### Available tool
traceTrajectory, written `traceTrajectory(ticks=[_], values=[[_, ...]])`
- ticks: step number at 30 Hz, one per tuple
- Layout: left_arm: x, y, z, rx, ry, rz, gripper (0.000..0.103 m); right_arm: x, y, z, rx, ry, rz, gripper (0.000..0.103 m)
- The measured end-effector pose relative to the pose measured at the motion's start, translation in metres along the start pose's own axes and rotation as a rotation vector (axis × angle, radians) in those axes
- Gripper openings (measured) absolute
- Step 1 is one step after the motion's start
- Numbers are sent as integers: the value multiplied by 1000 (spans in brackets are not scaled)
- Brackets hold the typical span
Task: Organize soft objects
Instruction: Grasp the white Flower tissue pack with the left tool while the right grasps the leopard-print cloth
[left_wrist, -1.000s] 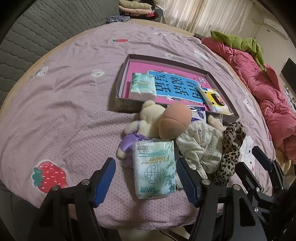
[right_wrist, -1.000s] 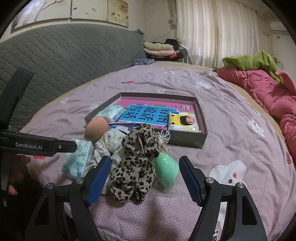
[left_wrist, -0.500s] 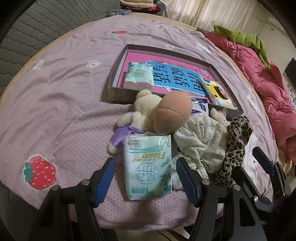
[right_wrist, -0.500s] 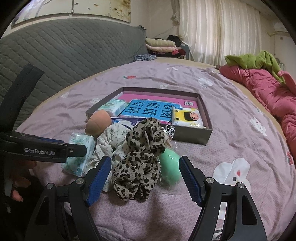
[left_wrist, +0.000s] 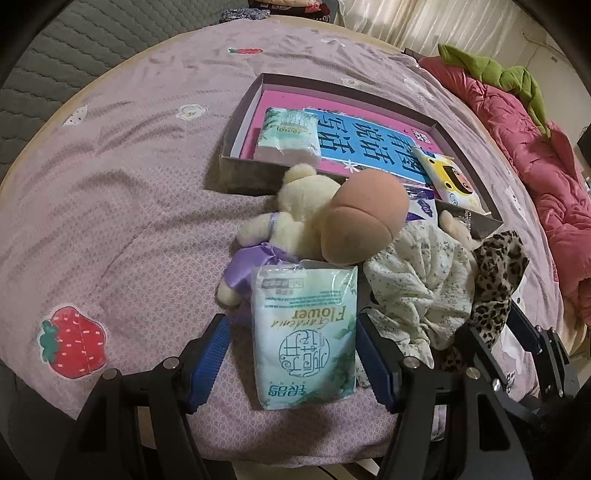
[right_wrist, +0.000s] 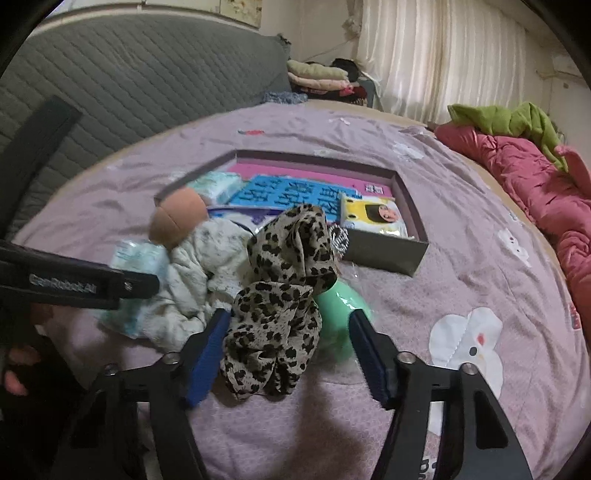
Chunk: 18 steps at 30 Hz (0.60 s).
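Bedspread: only right wrist view shows green ball.

A home bedroom: a bed with a quilted headboard, curtains and folded clothes.

The right gripper has just been closing around the spotted cloth, but its blue pads do not press it. A green ball sits at three o'clock of the cloth. The gray box lies at twelve o'clock.
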<state>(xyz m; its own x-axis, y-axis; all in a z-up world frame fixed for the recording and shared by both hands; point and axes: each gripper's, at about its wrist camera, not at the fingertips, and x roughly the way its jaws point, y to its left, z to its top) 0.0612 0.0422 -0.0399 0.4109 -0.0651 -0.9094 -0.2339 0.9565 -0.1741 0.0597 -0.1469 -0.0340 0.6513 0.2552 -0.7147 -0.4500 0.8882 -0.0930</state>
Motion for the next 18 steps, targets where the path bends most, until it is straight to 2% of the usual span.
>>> traceTrajectory(ticks=[2,6,11,18], values=[[2,-1,0,0,2,1,68,0,0,0,-9,-10,-6,49],[6,-2,0,0,9,11,68,1,-3,0,-10,-15,4,42],[10,-1,0,-11,16,9,68,-1,-6,1,-6,-29,32,25],[14,4,1,-41,32,-5,67,1,-10,3,-5,-31,56,20]])
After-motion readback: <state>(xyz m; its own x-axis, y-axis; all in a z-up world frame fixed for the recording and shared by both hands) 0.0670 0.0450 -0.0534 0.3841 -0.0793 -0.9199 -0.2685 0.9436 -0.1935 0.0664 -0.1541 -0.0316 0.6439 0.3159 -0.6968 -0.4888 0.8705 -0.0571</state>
